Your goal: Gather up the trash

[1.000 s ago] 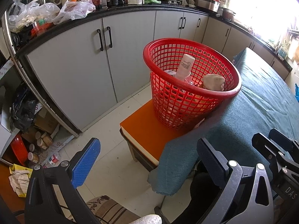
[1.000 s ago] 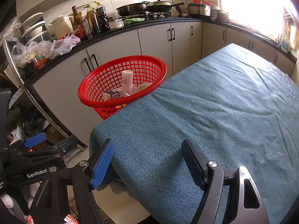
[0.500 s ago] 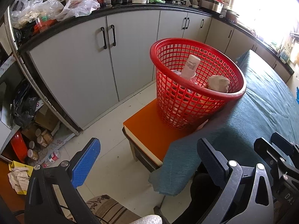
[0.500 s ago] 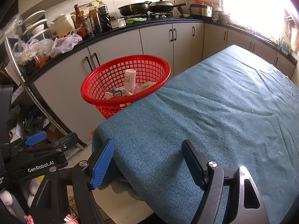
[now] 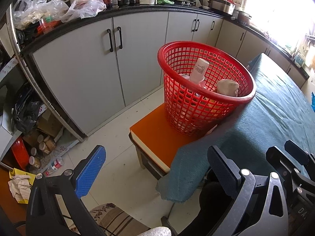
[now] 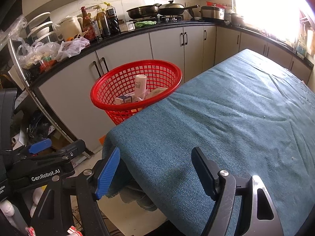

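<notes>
left gripper (image 5: 155,171): fingers released, empty | right gripper (image 6: 155,169): fingers released, empty | red basket (image 5: 204,90) on orange stool (image 5: 155,137) beside cloth-covered surface (image 6: 236,118) | contents: white bottle (image 5: 199,69), likely light, rigid, slippery; grip mid-body

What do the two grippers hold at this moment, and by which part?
Nothing is held. The left gripper and the right gripper are both open with nothing between their fingers; the trash lies in the red basket.

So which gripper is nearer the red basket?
Left, slightly. The left gripper faces the red basket across the stool; the right gripper sits behind the table corner.
</notes>
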### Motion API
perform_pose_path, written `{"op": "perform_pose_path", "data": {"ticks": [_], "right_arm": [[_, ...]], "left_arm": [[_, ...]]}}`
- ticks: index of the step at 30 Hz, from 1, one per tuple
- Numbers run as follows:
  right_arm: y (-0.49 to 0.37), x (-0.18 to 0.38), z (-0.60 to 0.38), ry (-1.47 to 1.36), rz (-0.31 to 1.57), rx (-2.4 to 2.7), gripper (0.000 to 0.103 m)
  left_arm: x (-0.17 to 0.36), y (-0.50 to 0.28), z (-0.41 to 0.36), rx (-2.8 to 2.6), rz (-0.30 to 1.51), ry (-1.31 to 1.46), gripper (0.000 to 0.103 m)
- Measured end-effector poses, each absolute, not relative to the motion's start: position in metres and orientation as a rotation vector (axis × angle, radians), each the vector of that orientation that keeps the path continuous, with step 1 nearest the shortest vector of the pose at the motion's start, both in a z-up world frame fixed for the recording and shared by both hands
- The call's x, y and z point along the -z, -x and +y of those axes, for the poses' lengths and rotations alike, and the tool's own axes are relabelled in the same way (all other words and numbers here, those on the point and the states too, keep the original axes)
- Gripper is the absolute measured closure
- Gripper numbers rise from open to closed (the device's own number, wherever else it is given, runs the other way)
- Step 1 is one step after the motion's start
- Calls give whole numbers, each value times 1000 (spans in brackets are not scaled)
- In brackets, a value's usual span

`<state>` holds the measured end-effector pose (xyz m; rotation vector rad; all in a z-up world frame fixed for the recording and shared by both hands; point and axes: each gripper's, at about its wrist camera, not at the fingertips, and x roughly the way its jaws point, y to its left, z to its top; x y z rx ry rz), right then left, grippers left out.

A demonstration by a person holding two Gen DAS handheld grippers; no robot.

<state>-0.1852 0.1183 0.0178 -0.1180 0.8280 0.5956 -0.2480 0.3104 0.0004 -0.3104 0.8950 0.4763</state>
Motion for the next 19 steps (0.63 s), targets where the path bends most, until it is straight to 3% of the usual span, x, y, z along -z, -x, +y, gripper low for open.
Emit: {"op": "perform_pose_path", "data": {"ticks": [19], "right_arm": [[193,-33,76,50,783,-572,23]], "left_arm": [[-44,253,284,-469,815,236,1]]}}
